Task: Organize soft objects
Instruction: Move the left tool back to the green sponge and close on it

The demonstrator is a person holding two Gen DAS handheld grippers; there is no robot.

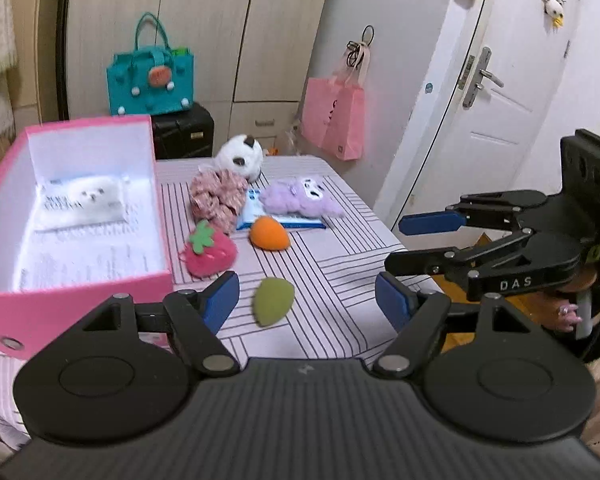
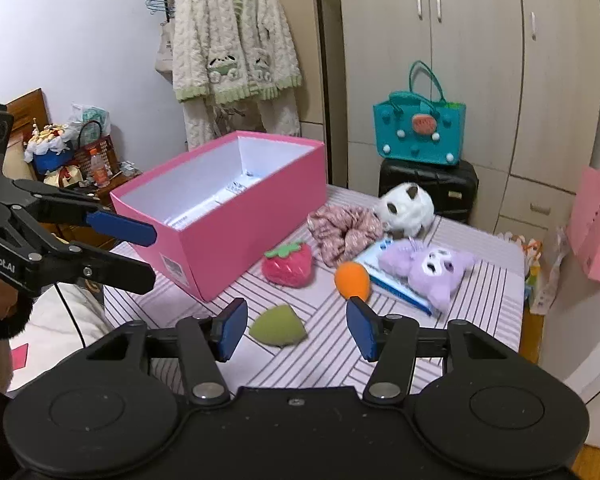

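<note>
A pink box [image 1: 80, 292] [image 2: 236, 236] stands on the striped table, with a white plush [image 1: 96, 196] inside. On the table lie a green sponge [image 1: 272, 304] [image 2: 278, 326], an orange sponge [image 1: 269, 233] [image 2: 352, 280], a strawberry plush [image 1: 210, 254] [image 2: 288, 264], a pink scrunchie [image 1: 218, 196] [image 2: 342, 232], a purple plush [image 1: 300, 198] [image 2: 428, 268] on a blue packet, and a panda plush [image 1: 240, 156] [image 2: 406, 208]. My left gripper [image 1: 306, 300] [image 2: 148, 250] is open above the green sponge. My right gripper [image 2: 296, 330] [image 1: 394, 244] is open and empty, also just before the green sponge.
A teal bag [image 2: 418, 128] sits on a black suitcase [image 2: 428, 184] behind the table. A pink bag [image 1: 334, 120] hangs beside a white door [image 1: 500, 92]. A cluttered nightstand [image 2: 72, 160] stands at the left. The table edge [image 1: 384, 224] runs along the right.
</note>
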